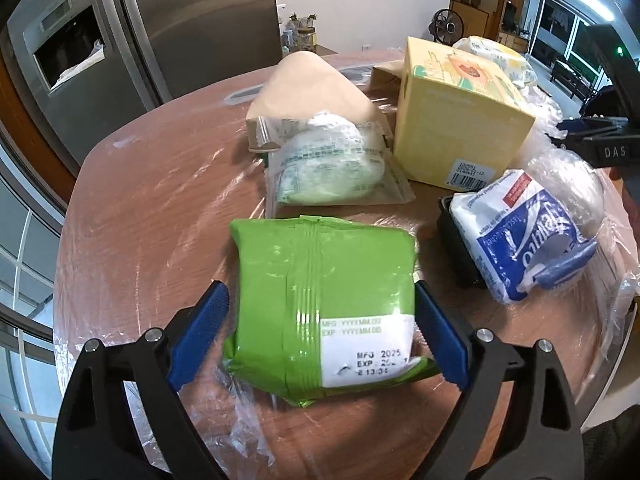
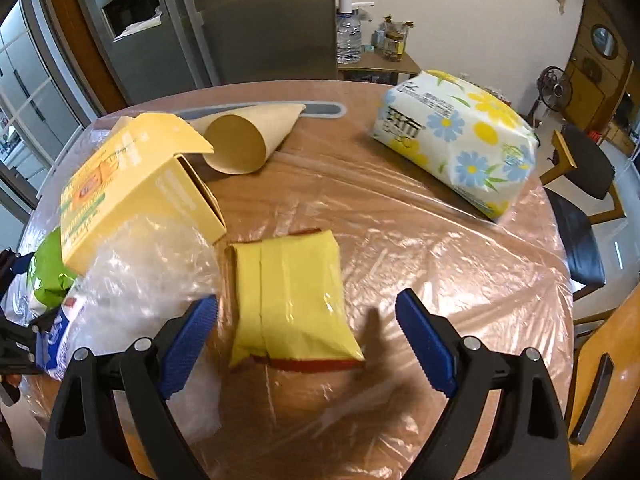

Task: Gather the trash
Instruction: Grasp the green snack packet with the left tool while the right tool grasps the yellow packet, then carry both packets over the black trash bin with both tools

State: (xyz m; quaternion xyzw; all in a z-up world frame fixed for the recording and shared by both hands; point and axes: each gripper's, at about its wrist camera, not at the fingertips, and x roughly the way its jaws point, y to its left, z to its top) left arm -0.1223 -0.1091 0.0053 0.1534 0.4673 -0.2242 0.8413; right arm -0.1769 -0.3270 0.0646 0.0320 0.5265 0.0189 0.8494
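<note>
In the left wrist view a green packet (image 1: 324, 304) lies on the plastic-covered round table (image 1: 152, 216). My left gripper (image 1: 320, 316) is open, its blue pads (image 1: 200, 332) on either side of the packet, close to its edges. In the right wrist view a yellow packet (image 2: 288, 300) lies flat on the table. My right gripper (image 2: 308, 324) is open and wide, straddling the packet's near end without touching it. The green packet shows at the far left of that view (image 2: 48, 276).
A yellow carton (image 1: 460, 120), a brown paper cone (image 1: 316, 88), a clear pouch (image 1: 332, 164), a blue-white tissue pack (image 1: 524, 232) on a black tray, and crumpled clear plastic (image 2: 148, 264) crowd the table. A flowered tissue pack (image 2: 460, 136) lies far right. Chairs (image 2: 580, 216) stand beside the table.
</note>
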